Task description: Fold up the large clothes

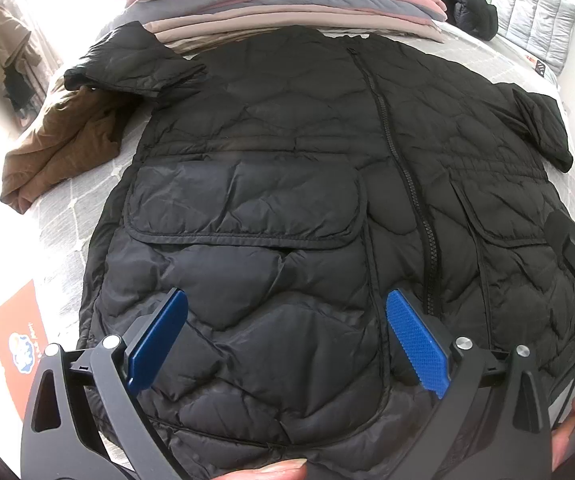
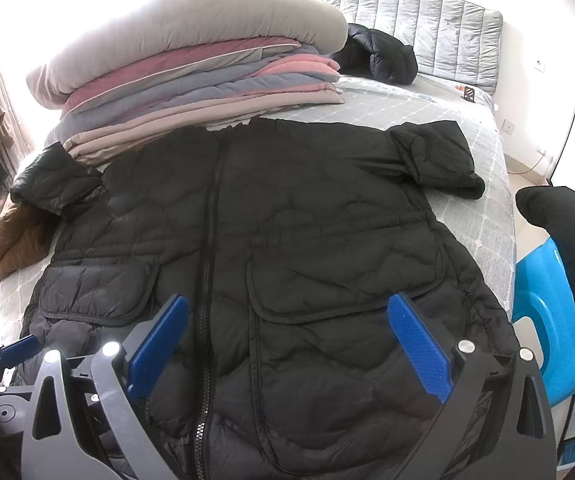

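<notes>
Jacket (image 1: 287, 168), black quilted, flat on bed (image 2: 427, 108), zipped, sleeves folded in.

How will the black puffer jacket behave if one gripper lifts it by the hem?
The black puffer jacket is quilted and puffy, so it's probably light for its size and will likely drape limply rather than hold shape. Its shell looks smooth and slightly shiny, so it may slip between the open left gripper fingers unless pinched at a seam or the zipper.

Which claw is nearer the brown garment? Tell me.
Left. The left claw hangs open over the jacket's hem on the brown garment's side; the right claw hangs open past the zipper, farther off.
</notes>
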